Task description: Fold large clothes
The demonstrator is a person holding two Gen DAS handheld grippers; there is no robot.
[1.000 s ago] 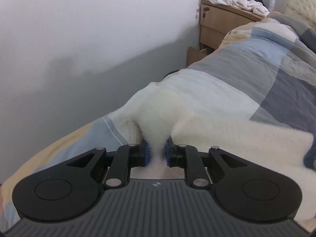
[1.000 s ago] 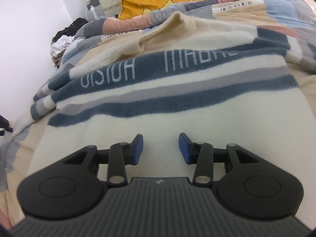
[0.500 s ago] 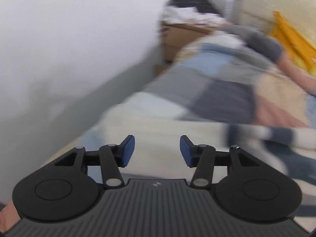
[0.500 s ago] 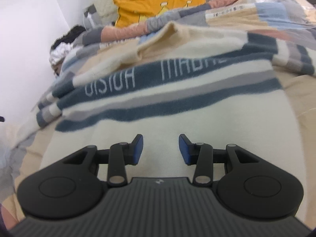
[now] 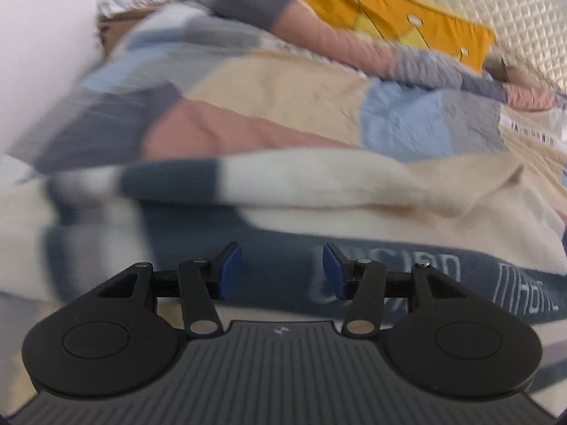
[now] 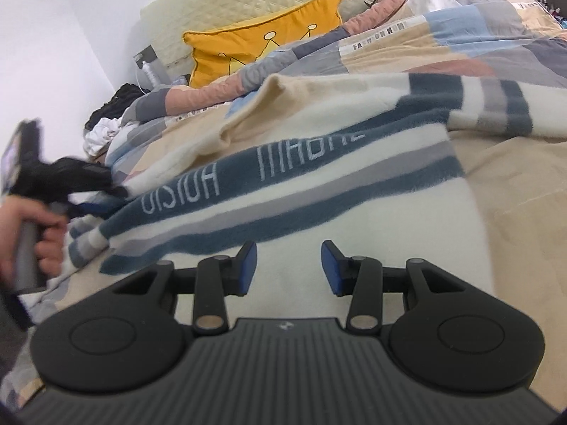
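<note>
We see a big bed (image 6: 514,163) with a patchwork cover. On it lies a big cream sweater (image 6: 372,219) with blue and grey stripes and pale letters. The sweater is spread flat on the near part of the bed, close to the bed's near edge. Its long side runs left to right across the bed, and the stripes run the same way. A yellow pillow (image 6: 262,46) leans at the far end of the bed, by the headboard.

One sleeve (image 6: 489,106) reaches out toward the bed's right side. It lies away from the body of the sweater. On the left, the sweater bunches up near the bed's left edge.

Our right gripper (image 6: 286,269) hangs just over the plain cream bottom part of the sweater. Its two blue pads are spread apart and pinch nothing. The stripes lie ahead of it, farther up the bed.

Our left gripper (image 5: 282,271) is over the blue band with the letters. Its pads are spread apart too, with nothing between them. In the right view we see it by the sweater's left end, near the bunched cloth.

We think the left gripper is nearer the left end, and the right gripper is nearer the sleeve. So each one would grab its own side next. The left view is blurry, so we cannot tell if it touches the cloth.
</note>
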